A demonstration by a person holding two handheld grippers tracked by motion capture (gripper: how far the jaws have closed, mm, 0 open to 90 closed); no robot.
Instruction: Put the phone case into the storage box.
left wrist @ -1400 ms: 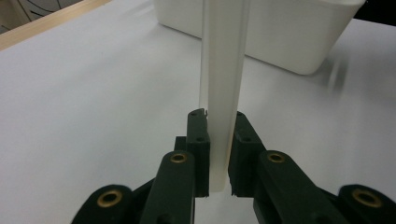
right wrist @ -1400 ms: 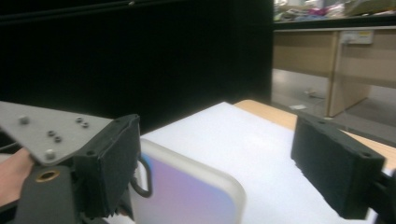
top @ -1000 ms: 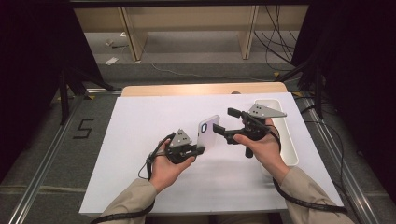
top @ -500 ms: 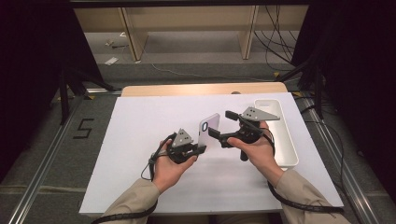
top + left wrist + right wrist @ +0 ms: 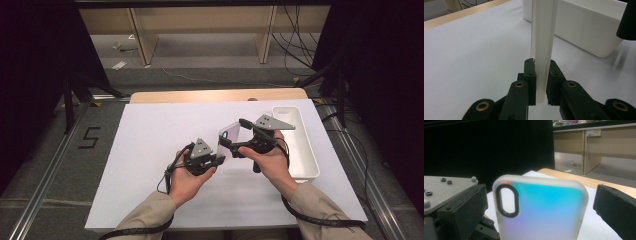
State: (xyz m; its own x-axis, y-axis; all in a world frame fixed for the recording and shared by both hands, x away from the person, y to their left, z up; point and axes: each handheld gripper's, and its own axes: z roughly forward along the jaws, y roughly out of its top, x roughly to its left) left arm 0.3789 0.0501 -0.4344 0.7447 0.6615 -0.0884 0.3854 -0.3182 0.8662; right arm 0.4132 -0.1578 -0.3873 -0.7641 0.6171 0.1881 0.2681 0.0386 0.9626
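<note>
At frame centre, your left gripper [image 5: 216, 159] is pinching the phone case [image 5: 228, 136] upright while your right gripper [image 5: 235, 134] is straddling it with jaws just opened wide.

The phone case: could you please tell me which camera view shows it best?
The right gripper view: the phone case faces the camera, showing its frosted back and oval camera cutout. The left gripper view shows it edge-on, clamped by the left claw. The high view shows it small between the hands.

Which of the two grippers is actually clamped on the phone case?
The left gripper: its pads press both faces of the translucent iridescent phone case. The right gripper stands open, jaws clear on both sides.
</note>
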